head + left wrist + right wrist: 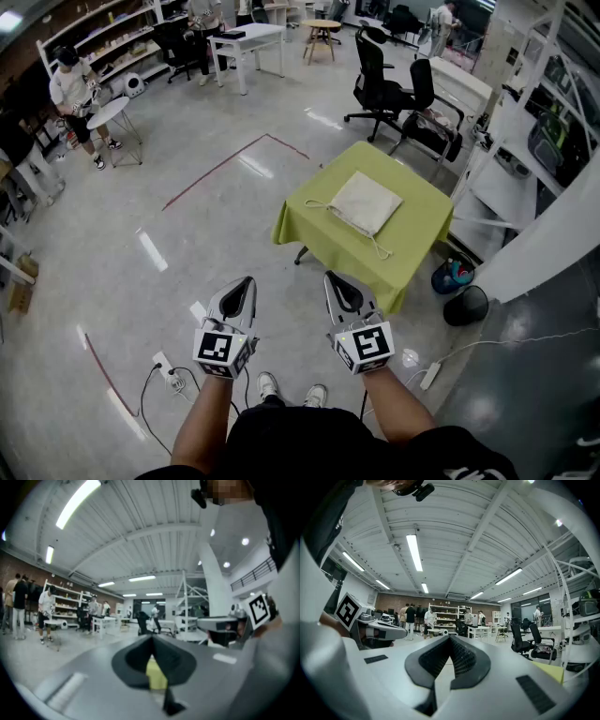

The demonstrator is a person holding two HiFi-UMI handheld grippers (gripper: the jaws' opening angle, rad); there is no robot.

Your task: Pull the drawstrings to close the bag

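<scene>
I am holding my left hand-held gripper [246, 281] and my right hand-held gripper [336, 278] level and side by side above the floor [187, 253]. Both are keeping their jaws pressed together, with nothing between them. The cream bag [367, 202] is lying flat on the green-covered bench [417, 234], well ahead of both hand-held grippers and a little to the right of the right one, touching neither. Its drawstrings [317, 204] are trailing loose on the cloth, one loop at the bag's left side and one at the edge nearer my hand-held grippers. Black office chairs [384, 89] are standing beyond the bench.
</scene>
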